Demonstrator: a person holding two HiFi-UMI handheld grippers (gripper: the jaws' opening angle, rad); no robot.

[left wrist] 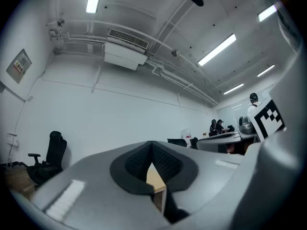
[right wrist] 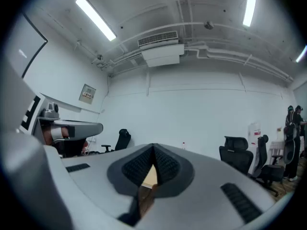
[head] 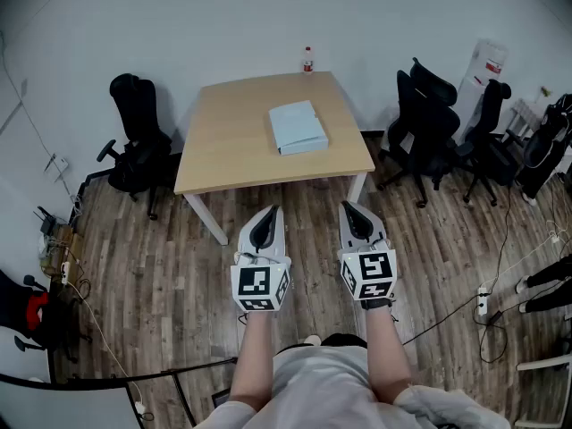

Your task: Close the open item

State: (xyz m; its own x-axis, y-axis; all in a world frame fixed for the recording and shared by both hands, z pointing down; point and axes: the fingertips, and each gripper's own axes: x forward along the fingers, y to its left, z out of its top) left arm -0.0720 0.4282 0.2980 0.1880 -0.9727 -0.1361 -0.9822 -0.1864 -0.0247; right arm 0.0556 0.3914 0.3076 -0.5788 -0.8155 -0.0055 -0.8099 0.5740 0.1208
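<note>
A pale blue flat item, like a folder or case, lies on the wooden table, right of its middle. From here I cannot tell whether it stands open. Both grippers hover over the floor, short of the table's near edge. My left gripper is shut with nothing in it, and so is my right gripper. In the left gripper view the jaws meet at their tips, with a sliver of the table showing below. The right gripper view shows the same closed tips.
A small bottle stands at the table's far edge. A black office chair sits left of the table, and several more stand at the right. Cables trail over the wooden floor on both sides.
</note>
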